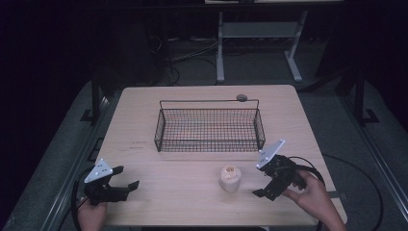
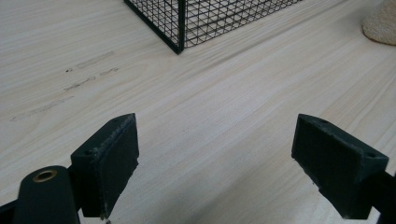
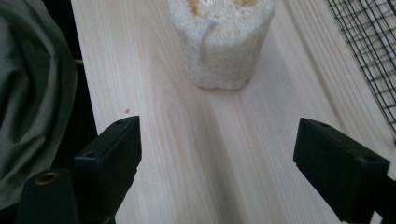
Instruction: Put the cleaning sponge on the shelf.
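In the high view, one table fills the middle of the frame. On it stand one wire basket, just above centre, and one loofah, a pale upright cylinder low in the frame, right of centre. One small round dark thing sits at the basket's far rim; what it is cannot be told. Two grippers show. The left gripper is at the lower left, held by a hand at the bottom edge, its jaws spread wide with nothing between them. The right gripper is at the lower right, held by the other hand, jaws also wide apart and empty, near the loofah but clear of it. The loofah lies between the two grippers, nearer the right one, and outside the basket.

In the left gripper view, two black jaws rise from the lower corners, far apart, with bare tabletop between them. One corner of the basket shows at top centre, and an edge of the loofah at the upper right.

In the right gripper view, two jaws again stand wide open over bare wood. The loofah stands at top centre, ahead of the jaws and untouched. Basket mesh crosses the upper right, and grey cloth hangs at the left.
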